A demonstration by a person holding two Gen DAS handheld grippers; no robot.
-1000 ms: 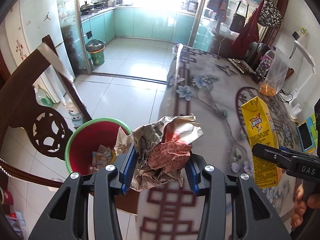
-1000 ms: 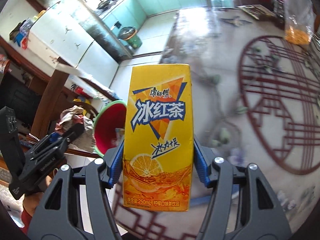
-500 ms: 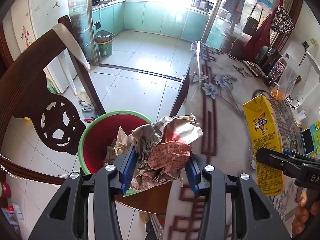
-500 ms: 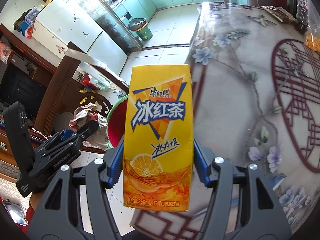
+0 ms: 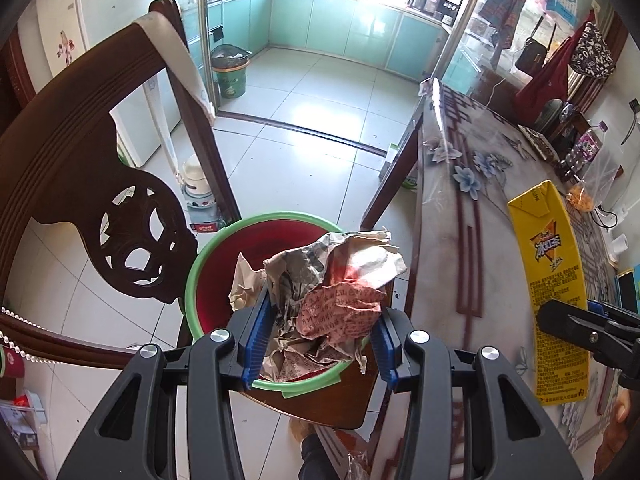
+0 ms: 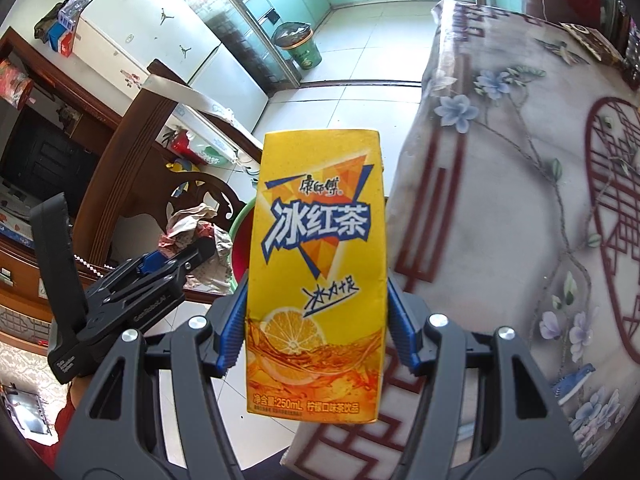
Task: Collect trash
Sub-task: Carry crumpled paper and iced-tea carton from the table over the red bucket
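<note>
At right of the left-wrist view, table (image 5: 460, 240), now mostly out from under the grippers. Lower centre: red bin (image 5: 224, 264) on a chair seat, risen to sit directly beneath the left gripper (image 5: 320, 340), clamped on crumpled paper (image 5: 332, 292); release looks imminent. Centre of the right-wrist view: right gripper (image 6: 316, 320) clamped on yellow tea carton (image 6: 320, 264), off the table edge.

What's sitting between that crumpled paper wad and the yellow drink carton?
In the left wrist view, only the patterned tablecloth's edge lies between the crumpled paper and the yellow carton. The red bin sits below the paper, not between them.
</note>
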